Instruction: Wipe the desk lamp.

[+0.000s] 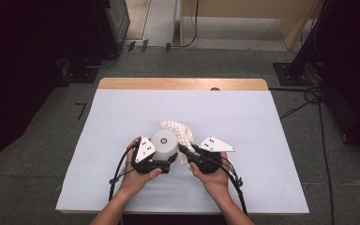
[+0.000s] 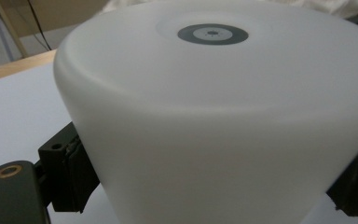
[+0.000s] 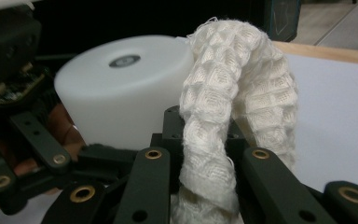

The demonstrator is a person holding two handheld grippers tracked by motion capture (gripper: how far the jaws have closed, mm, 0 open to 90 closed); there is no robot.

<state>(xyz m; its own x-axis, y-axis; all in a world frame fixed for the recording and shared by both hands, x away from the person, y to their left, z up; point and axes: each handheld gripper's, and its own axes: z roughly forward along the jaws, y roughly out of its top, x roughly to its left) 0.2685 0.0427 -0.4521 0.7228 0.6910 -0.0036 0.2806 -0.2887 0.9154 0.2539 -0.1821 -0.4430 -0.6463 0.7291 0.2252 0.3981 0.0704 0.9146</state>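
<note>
A white upturned cup (image 1: 164, 144) with a grey ring on its top stands near the table's front middle. My left gripper (image 1: 161, 161) is shut on the cup (image 2: 214, 130), one jaw at each side of its wall. A white waffle-weave cloth (image 1: 180, 131) lies bunched to the right of the cup and against it. My right gripper (image 1: 183, 151) is shut on the cloth (image 3: 223, 121), a fold of which arches up from between the jaws. The cup (image 3: 121, 93) sits just left of that fold.
The white table top (image 1: 122, 112) has a wooden strip (image 1: 183, 84) along its far edge. Cables (image 1: 309, 98) lie on the grey floor to the right, and dark equipment stands at both sides.
</note>
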